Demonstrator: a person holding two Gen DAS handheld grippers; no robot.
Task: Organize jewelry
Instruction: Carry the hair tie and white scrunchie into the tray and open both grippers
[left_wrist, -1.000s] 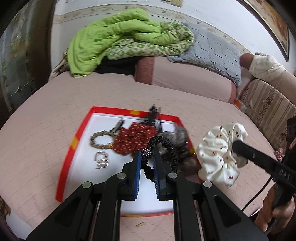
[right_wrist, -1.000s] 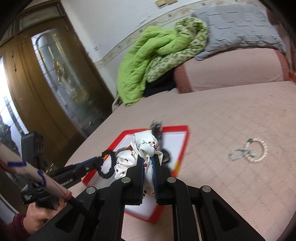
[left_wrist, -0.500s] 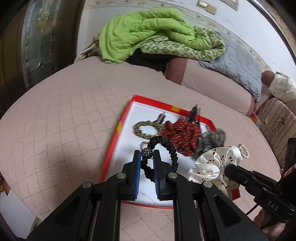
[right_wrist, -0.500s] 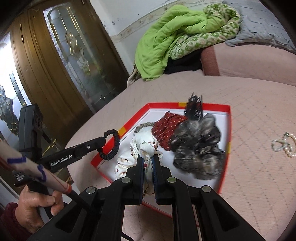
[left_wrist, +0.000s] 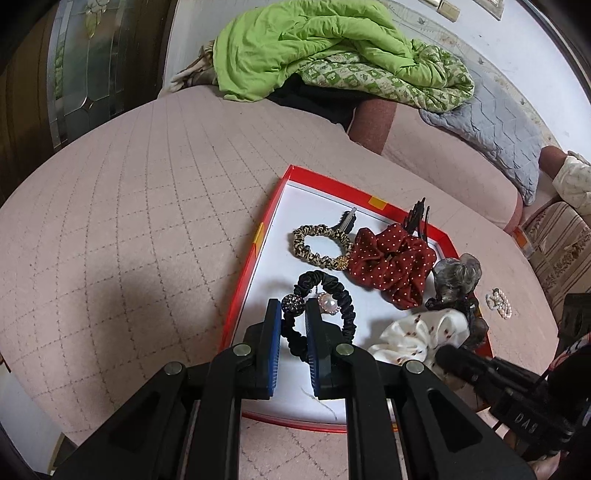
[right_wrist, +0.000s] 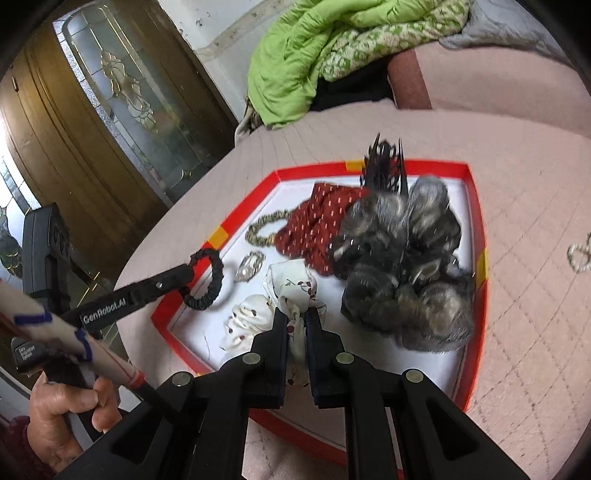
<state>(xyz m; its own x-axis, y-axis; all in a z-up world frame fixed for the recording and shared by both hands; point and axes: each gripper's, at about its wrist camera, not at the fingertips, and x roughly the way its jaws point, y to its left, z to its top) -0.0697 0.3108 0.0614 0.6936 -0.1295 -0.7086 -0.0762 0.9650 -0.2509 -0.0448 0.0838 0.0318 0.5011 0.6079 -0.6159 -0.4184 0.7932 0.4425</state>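
A red-rimmed white tray (left_wrist: 258, 240) lies on the pink quilted bed. My left gripper (left_wrist: 293, 308) is shut on a black hair tie (left_wrist: 345, 306) with a beaded ball, held just above the tray's near left part. The jaws of my right gripper (right_wrist: 295, 314) are opening, and its pads still pinch a white dotted scrunchie (right_wrist: 291, 284) that droops onto the tray floor. In the tray lie a red dotted scrunchie (left_wrist: 391, 262), a leopard hair tie (left_wrist: 306, 251), a grey furry scrunchie (right_wrist: 406, 258), a black claw clip (right_wrist: 384, 166) and a pearl piece (left_wrist: 328, 302).
A pearl bracelet (left_wrist: 498, 301) lies on the bed to the right of the tray. A green blanket (left_wrist: 314, 44) and a grey pillow (left_wrist: 491, 125) are piled at the far end. A wooden door with glass panes (right_wrist: 122, 103) stands left, past the bed's edge.
Both grippers came down over the tray. The white scrunchie went from beside the tray to its near right floor, and the black hair tie sank toward the near left part.
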